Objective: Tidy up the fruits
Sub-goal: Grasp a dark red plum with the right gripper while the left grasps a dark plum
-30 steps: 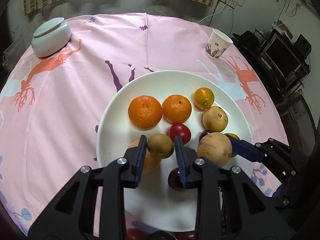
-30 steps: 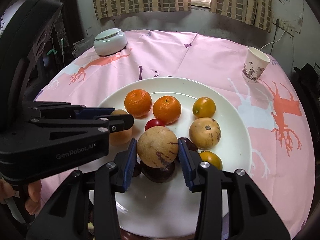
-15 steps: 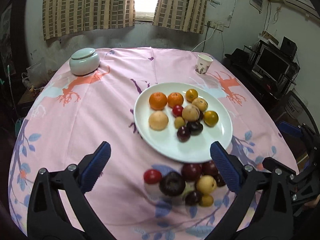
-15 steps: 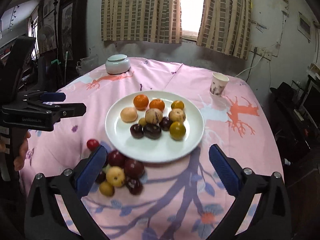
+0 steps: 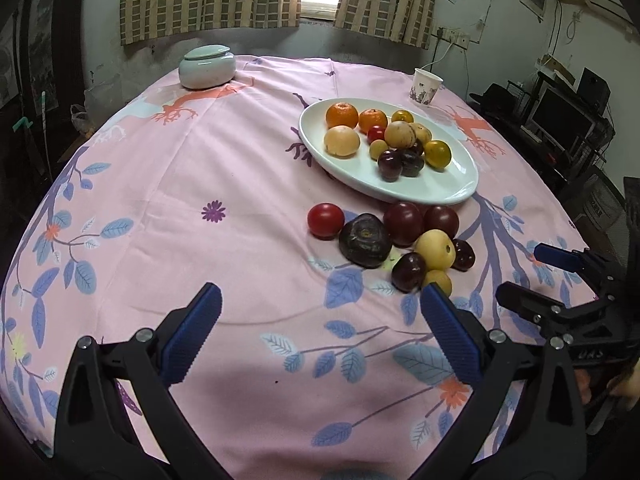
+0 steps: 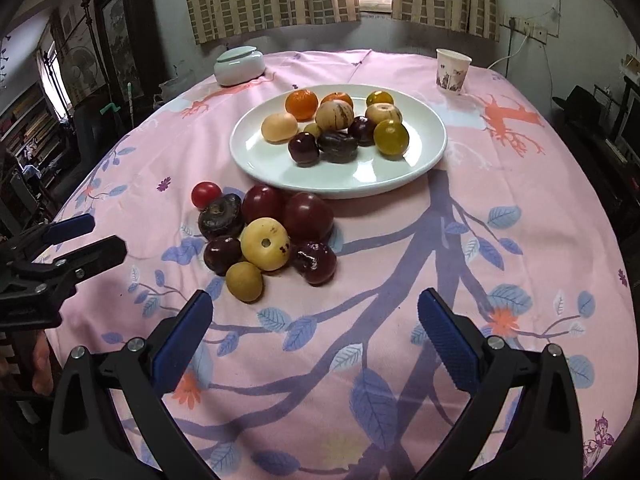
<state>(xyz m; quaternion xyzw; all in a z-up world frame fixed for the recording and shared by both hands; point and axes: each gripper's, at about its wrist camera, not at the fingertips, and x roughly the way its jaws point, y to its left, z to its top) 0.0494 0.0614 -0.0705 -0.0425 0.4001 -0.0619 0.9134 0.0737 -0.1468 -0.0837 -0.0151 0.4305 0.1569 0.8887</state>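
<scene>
A white plate [image 5: 448, 192] [image 6: 260, 156] holds several fruits: two oranges [image 5: 341, 115], a pale round fruit [image 6: 279, 127], yellow ones, dark plums. A loose pile lies on the pink cloth in front of the plate: a red tomato [image 5: 325, 220] [image 6: 205, 194], a dark brown fruit [image 5: 365, 240] [image 6: 220, 215], red plums [image 6: 307, 216], a pale yellow fruit [image 5: 435, 249] [image 6: 265, 243] and small ones. My left gripper [image 5: 320, 316] is open and empty, near the table's front edge. My right gripper [image 6: 314, 320] is open and empty, just short of the pile.
A pale green lidded jar [image 5: 207, 66] [image 6: 239, 65] stands at the far left of the table. A paper cup [image 5: 425, 86] [image 6: 452, 69] stands at the far right. Shelves with electronics [image 5: 568, 120] stand to the right of the table.
Both grippers let go of the fruits they held over the plate, opened wide and pulled back toward the table's front edge. The loose pile came into view.
</scene>
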